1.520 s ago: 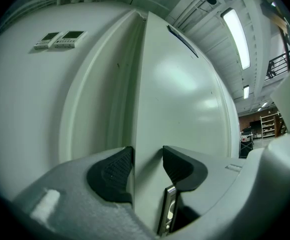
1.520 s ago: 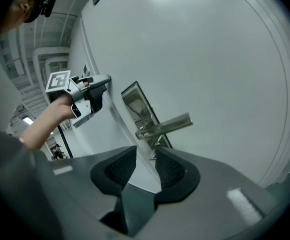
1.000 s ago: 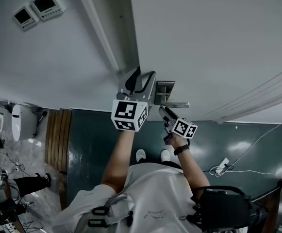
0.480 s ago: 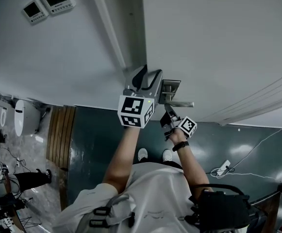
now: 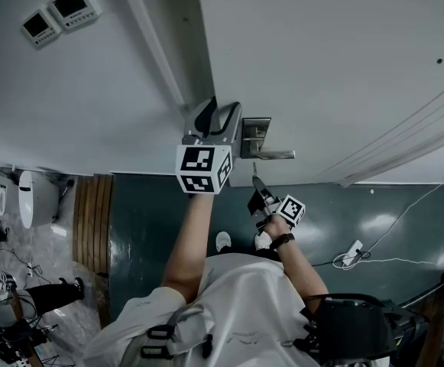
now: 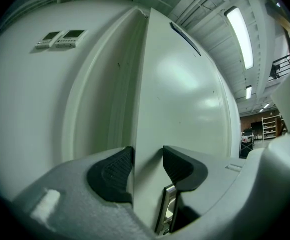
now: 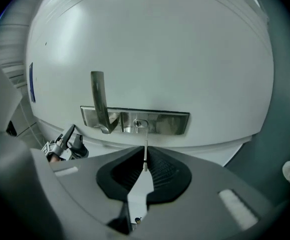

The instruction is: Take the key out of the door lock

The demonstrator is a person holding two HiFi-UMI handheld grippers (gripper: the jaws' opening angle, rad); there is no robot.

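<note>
White door with steel lock plate, left gripper jaws clamped on door edge, right gripper jaws closing on key.

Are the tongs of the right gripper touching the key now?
Touching. In the right gripper view, the key sits pinched between the closing tongs of the right gripper.

The head of the key is hidden between the right gripper's closing jaws. In the head view, the left gripper covers part of the door edge.
</note>
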